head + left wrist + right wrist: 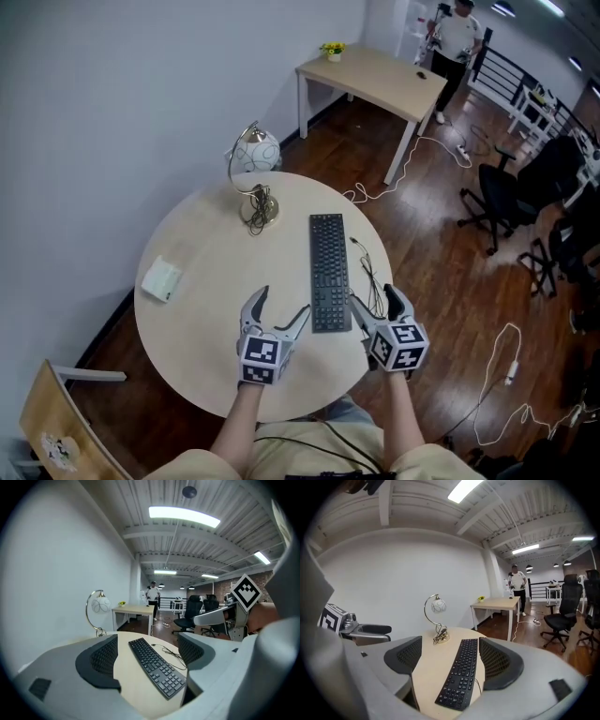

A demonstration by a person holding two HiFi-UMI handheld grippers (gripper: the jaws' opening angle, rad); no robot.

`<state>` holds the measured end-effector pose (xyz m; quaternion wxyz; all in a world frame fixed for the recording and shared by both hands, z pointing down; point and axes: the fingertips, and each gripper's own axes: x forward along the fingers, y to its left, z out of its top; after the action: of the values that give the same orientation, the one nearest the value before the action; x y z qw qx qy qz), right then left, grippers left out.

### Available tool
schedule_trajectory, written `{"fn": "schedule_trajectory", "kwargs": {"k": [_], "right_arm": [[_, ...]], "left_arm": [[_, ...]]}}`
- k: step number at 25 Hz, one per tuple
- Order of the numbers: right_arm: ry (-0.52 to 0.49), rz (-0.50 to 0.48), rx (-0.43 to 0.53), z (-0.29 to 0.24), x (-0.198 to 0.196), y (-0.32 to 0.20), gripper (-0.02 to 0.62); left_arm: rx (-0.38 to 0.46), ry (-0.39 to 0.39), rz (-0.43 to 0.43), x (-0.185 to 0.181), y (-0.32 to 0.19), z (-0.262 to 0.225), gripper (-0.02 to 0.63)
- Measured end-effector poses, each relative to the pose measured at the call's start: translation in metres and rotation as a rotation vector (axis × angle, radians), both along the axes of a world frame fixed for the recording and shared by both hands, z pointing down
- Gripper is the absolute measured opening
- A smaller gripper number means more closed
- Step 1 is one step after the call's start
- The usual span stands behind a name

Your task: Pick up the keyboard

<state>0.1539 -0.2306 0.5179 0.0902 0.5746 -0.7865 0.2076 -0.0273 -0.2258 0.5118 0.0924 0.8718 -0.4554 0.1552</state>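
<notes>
Round table, frame centre, bears the keyboard; your left gripper and right gripper (jaws spread wide, empty) flank it.

Person's got both arms stretched out in front, side by side; left forearm and right forearm run about parallel, near each other but not touching; each hand carries a tool. The left grey two-jaw gripper with black ribbed pads has its jaws spread wide, pads well apart; the right grey two-jaw gripper with black ribbed pads looks the same, jaws wide; both noses tip a bit downward and toe in slightly toward each other. The left black-and-white marker cube and right black-and-white marker cube sit just ahead of the wrists.
</notes>
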Motion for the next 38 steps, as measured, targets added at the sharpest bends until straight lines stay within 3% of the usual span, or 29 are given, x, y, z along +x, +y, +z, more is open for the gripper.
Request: {"fn": "schedule_trajectory", "kwargs": {"k": [6, 10, 17, 23, 30, 34, 38], "right_arm": [[-0.074, -0.074, -0.172, 0.077, 0.023, -0.053, 0.408], [-0.1, -0.165, -0.348, 0.155, 0.018, -0.087, 0.408], [-0.142, -0.274, -0.549, 0.237, 0.004, -0.136, 0.408], [-0.211, -0.26, -0.631, 0.278, 0.005, -0.174, 0.407], [-0.168, -0.327, -0.684, 0.304, -0.001, -0.182, 0.376], [-0.268, -0.385, -0.694, 0.298, -0.015, -0.183, 0.371], [-0.32, -0.439, -0.71, 0.293, -0.015, -0.182, 0.367]], "left_arm": [[-0.187, -0.045, 0.021, 0.028, -0.012, 0.068, 0.393], [-0.409, -0.095, 0.05, 0.051, -0.009, 0.139, 0.414], [-0.663, -0.068, 0.041, 0.071, -0.009, 0.23, 0.414], [-0.758, -0.061, 0.048, 0.078, -0.021, 0.263, 0.414], [-0.827, -0.077, 0.032, 0.083, -0.029, 0.282, 0.414], [-0.869, -0.09, 0.035, 0.085, -0.027, 0.296, 0.414], [-0.926, -0.033, 0.065, 0.101, -0.022, 0.305, 0.411]]}}
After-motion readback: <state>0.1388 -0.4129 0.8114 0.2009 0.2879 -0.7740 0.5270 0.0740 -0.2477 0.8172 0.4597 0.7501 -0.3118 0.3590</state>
